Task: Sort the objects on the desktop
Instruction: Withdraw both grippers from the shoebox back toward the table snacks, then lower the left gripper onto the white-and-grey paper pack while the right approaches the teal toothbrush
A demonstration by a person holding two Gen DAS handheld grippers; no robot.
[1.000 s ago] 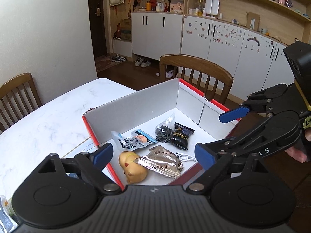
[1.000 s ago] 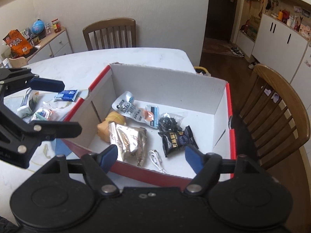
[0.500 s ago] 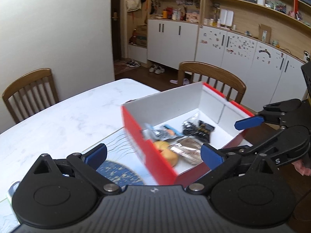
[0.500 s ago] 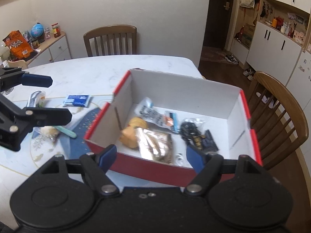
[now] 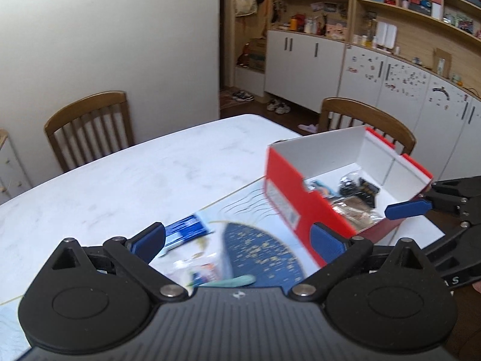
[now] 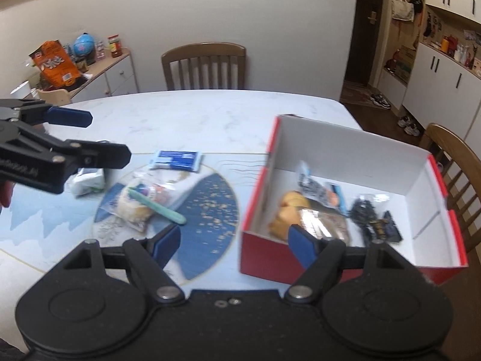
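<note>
A red box with white inside [image 6: 318, 138] [image 5: 285, 198] stands on the table's right and holds a yellow toy [image 6: 288, 210], snack packets and a cable. Left of it on a blue mat [image 6: 210, 201] lie a blue-white packet [image 6: 176, 160] [image 5: 183, 231], a bagged bun [image 6: 136, 207] with a green stick [image 6: 156, 206] on it, and a white-green packet [image 6: 88, 179]. My left gripper [image 5: 237, 236] [image 6: 81, 138] is open and empty above these loose items. My right gripper [image 6: 234, 240] is open and empty, near the box's front left corner.
The white marble table [image 5: 120, 180] has wooden chairs at the far side [image 6: 204, 66] and at the right [image 6: 451, 162]. A side cabinet with snacks and a globe [image 6: 78, 57] stands at the back left. White cupboards [image 5: 390, 90] line the room.
Both grippers have swung left, away from over the box toward the loose items on the mat. Both stay open and empty.
</note>
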